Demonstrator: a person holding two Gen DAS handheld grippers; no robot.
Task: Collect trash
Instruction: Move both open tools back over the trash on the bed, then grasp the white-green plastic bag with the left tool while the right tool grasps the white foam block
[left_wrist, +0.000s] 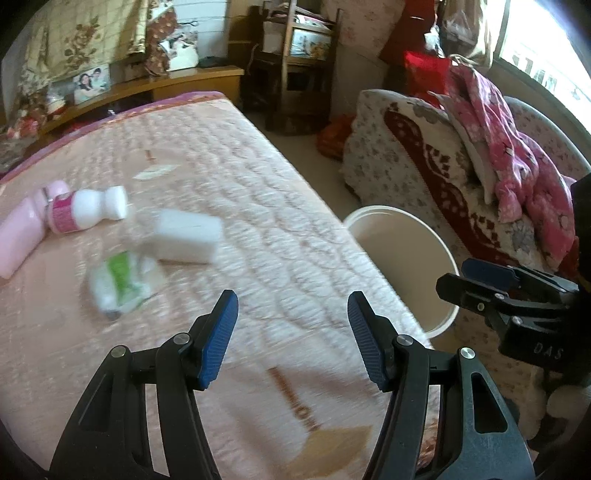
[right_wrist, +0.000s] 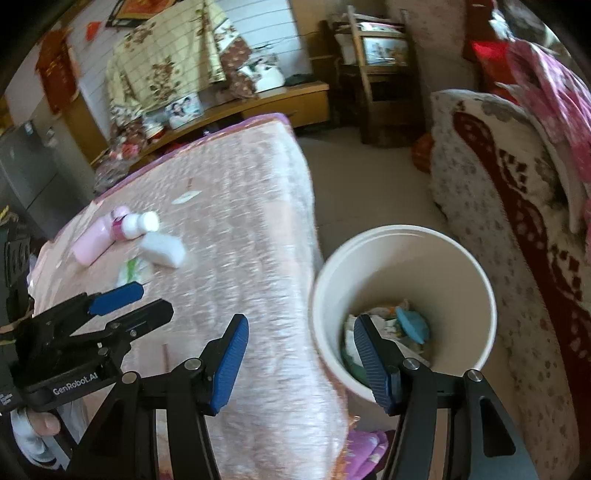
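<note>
with both grippers, left (left_wrist: 293, 339) and right (right_wrist: 301, 363), wide and empty, we risked the green wrapper (left_wrist: 120, 284) slipping short of the bucket (right_wrist: 402, 240).

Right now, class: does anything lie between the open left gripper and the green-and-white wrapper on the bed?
Nothing visible does. The left gripper faces bare quilt; the wrapper lies ahead to its left, the white block beyond it.

Left gripper (left_wrist: 292, 339): jaws parted, nothing between the blue pads, tilted downward, pointing toward 12 o'clock.
Right gripper (right_wrist: 301, 363): jaws parted, nothing gripped, tilted downward.
Relative place: right gripper at 3 o'clock of the left, well apart.
Hand (right_wrist: 40, 424): fingertip under the left gripper's body.
</note>
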